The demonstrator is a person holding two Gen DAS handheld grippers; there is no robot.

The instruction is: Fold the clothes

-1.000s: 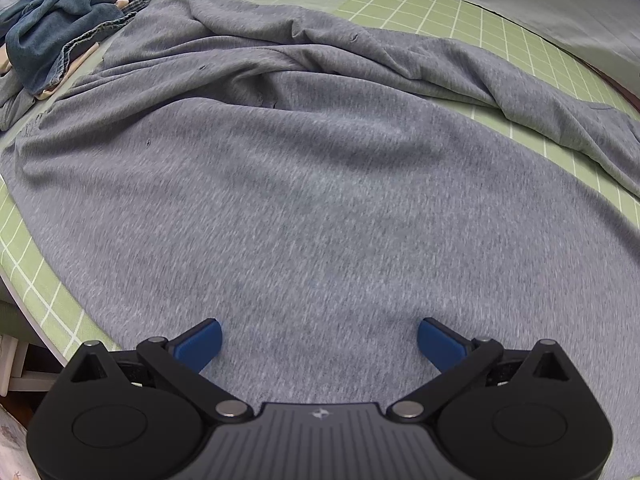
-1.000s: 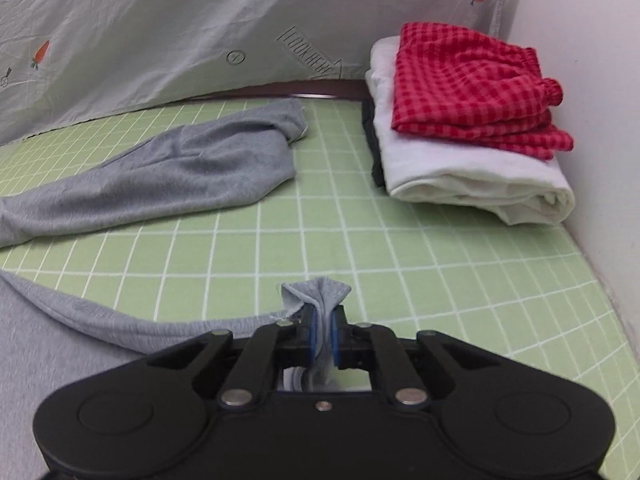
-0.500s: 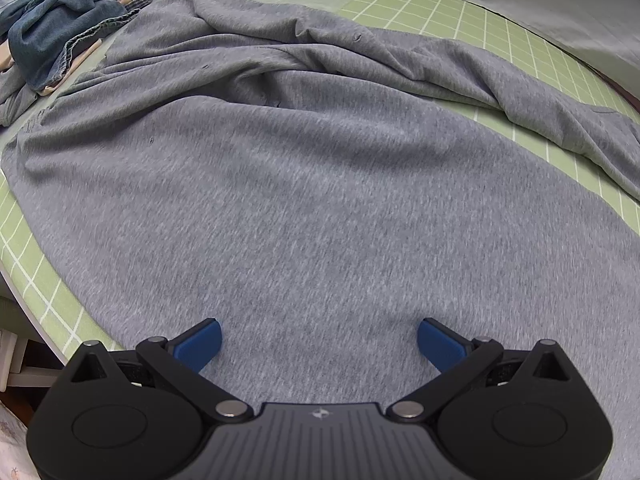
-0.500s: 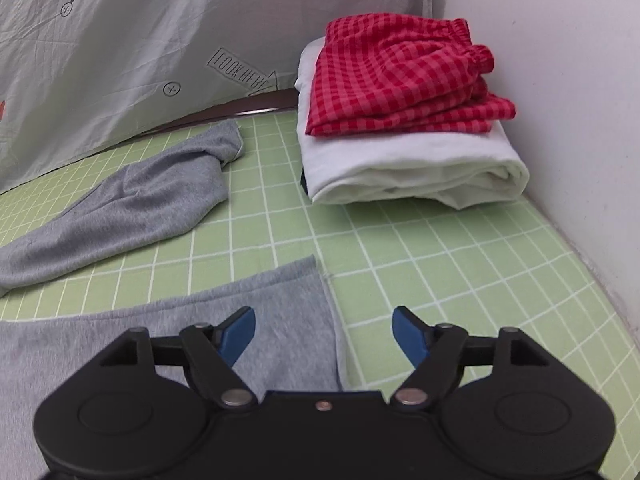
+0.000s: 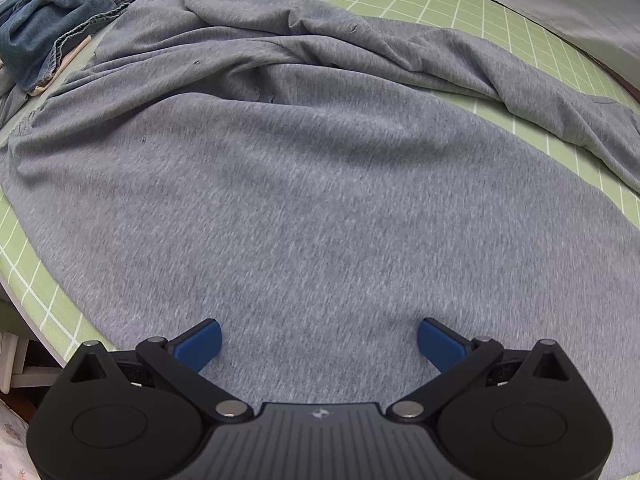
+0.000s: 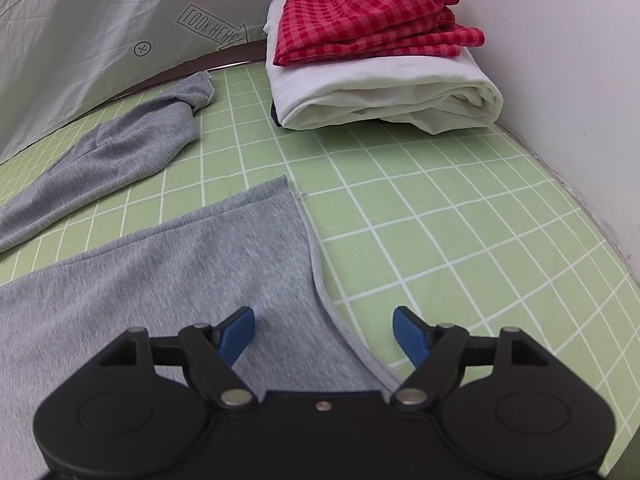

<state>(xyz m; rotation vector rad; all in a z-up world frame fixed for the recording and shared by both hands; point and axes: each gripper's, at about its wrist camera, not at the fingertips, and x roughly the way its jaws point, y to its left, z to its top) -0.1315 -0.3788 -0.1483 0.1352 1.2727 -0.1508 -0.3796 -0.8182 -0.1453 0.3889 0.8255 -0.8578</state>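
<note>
A grey long-sleeved top [image 5: 304,200] lies spread across the green gridded mat [image 6: 460,240], its body largely flat but its upper part rumpled into ridges. The left gripper [image 5: 319,342] hangs over the middle of the cloth with jaws wide apart and nothing between them. The right gripper [image 6: 324,330] stands over the hem corner [image 6: 280,192], jaws likewise wide and empty; the hem edge runs between them, untouched. One sleeve [image 6: 120,148] trails away toward the printed sheet [image 6: 100,20] at the back. Likely hazards: folding over the ridged upper part would press creases into the fold; a pinch on the flat middle may catch only the top layer, so the two layers slide apart; a sleeve swung inward could brush the stack of red checked shorts [image 6: 372,12] on the folded white cloth [image 6: 380,92] nearby. The denim heap [image 5: 60,12] touches the top's far edge and might be dragged along.
</note>
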